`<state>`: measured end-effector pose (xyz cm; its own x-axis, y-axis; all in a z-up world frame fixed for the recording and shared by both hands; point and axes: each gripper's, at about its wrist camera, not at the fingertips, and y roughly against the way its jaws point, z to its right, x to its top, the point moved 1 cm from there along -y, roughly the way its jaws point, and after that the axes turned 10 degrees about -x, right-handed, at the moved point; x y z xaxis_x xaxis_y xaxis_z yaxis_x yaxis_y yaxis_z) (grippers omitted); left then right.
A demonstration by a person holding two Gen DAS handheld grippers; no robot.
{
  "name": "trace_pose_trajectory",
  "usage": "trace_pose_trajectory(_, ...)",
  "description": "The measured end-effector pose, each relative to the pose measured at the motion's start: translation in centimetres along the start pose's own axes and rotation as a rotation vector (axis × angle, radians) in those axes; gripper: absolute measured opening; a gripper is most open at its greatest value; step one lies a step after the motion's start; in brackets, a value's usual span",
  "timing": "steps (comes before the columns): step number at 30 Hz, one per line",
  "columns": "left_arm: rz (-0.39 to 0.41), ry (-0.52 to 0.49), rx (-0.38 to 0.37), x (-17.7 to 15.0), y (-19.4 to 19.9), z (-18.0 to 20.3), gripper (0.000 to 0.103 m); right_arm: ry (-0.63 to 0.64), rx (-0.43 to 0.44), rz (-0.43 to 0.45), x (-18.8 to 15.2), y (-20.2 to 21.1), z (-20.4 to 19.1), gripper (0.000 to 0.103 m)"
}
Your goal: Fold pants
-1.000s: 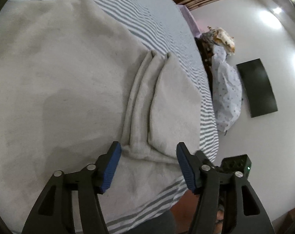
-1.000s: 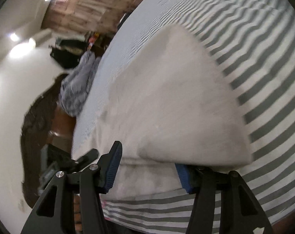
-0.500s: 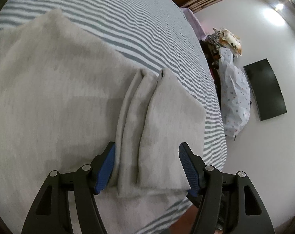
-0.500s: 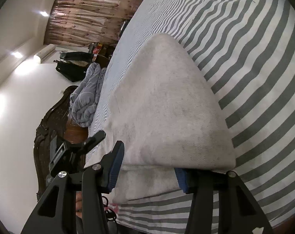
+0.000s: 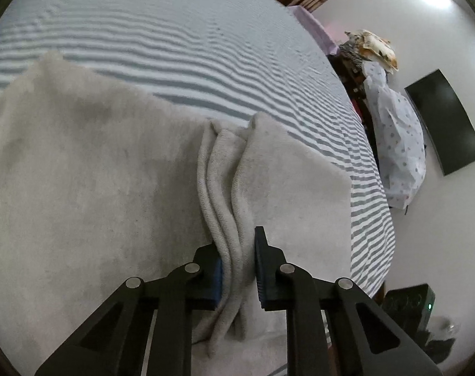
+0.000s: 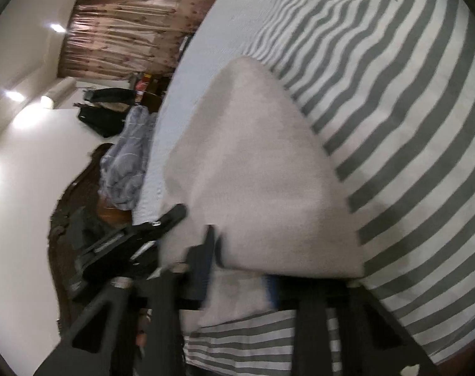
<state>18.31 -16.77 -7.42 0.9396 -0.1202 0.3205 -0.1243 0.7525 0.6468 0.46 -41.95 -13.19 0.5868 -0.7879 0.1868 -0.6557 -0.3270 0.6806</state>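
Light grey fleece pants (image 5: pixel 96 188) lie spread over a grey-and-white striped bedsheet (image 5: pixel 174 47). A bunched ridge of their fabric runs toward the camera. My left gripper (image 5: pixel 239 266) is closing, and its blue pads pinch that ridge from both sides. In the blurred right wrist view, the pants (image 6: pixel 262 172) show as a folded slab on the sheet (image 6: pixel 409 125). My right gripper (image 6: pixel 239 275) is closing on the near folded edge. Cloth fills the gap, and the right pad is partly hidden under the fold.
A black wall panel (image 5: pixel 444 122) and a heap of spotted cloth (image 5: pixel 397 144) stand beyond the bed's right edge. A black box with a green light (image 5: pixel 409 304) sits low right. Crumpled blue-grey bedding (image 6: pixel 124 163), a dark wooden frame (image 6: pixel 80 203) and curtains (image 6: pixel 127 31) lie left.
Both pairs of jaws went from wide apart to pinched on the fabric. The left gripper slid forward along the pants onto the bunched ridge. The right one stayed at the folded edge.
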Motion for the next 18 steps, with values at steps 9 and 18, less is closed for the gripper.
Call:
trace_pose_trajectory(9, 0.029, -0.068, -0.013, 0.7, 4.2, 2.4, 0.016, 0.087, -0.015, 0.005, -0.4, 0.9, -3.3, 0.013)
trace_pose_trajectory(18, 0.030, -0.051, 0.047, 0.8, 8.3, -2.0, 0.016, 0.213, -0.005, -0.075, -3.0, -2.1, -7.7, 0.013)
